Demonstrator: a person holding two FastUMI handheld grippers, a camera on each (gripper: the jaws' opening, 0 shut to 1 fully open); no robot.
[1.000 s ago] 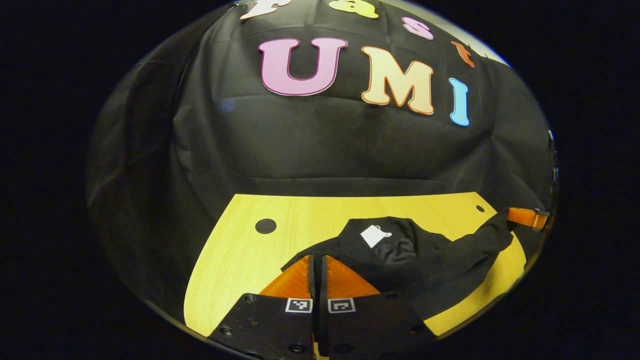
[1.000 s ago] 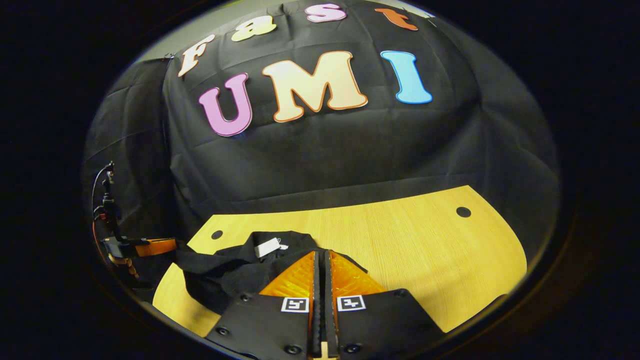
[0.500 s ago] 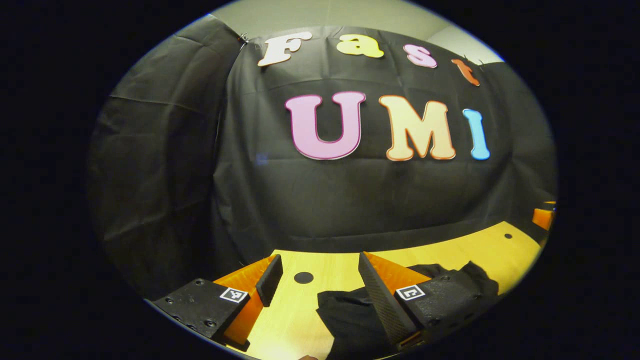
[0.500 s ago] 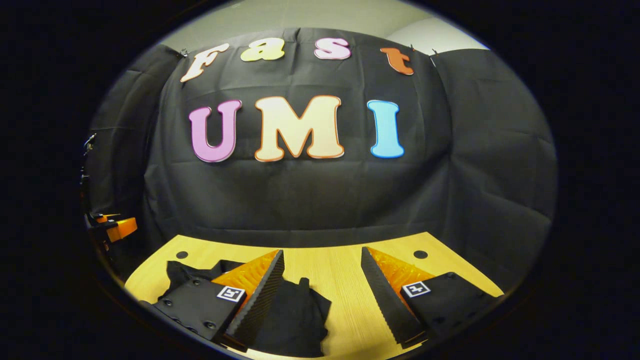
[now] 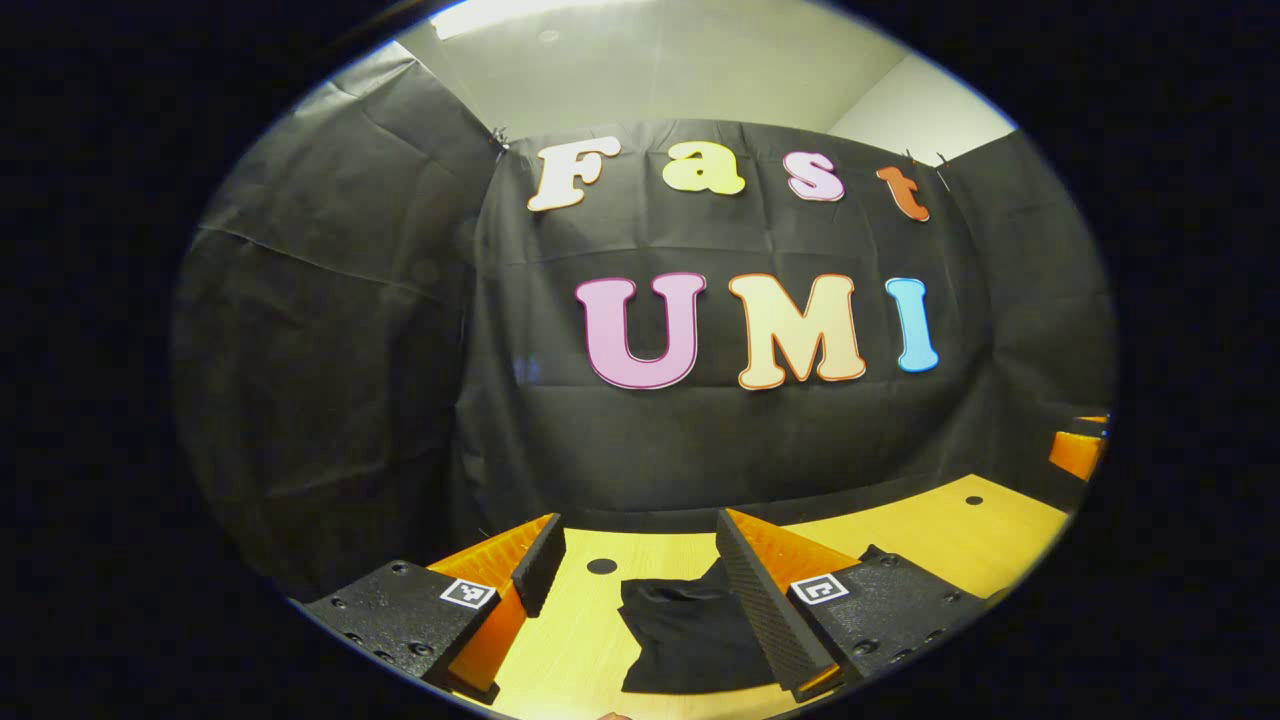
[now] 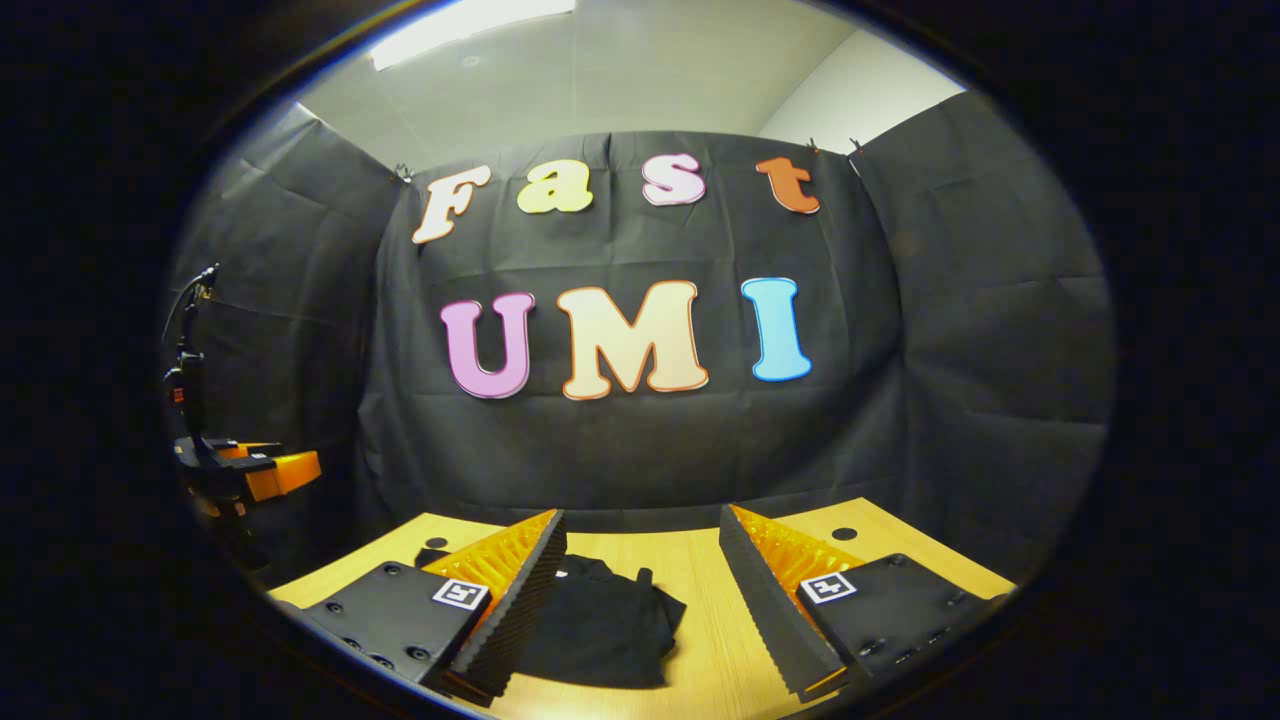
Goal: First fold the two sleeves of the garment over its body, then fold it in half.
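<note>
Left tool (image 5: 640,565) held wide open, nothing gripped. Right tool (image 6: 640,560) likewise spread wide, empty. Black garment (image 5: 680,630) seen bunched on wooden surface (image 5: 960,530), below and between both tools' fingers.

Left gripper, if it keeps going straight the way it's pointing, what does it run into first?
Probably the black garment lying on the table, between the open left gripper fingers. Past it is the booth's cloth wall; depth is hard to judge.
</note>
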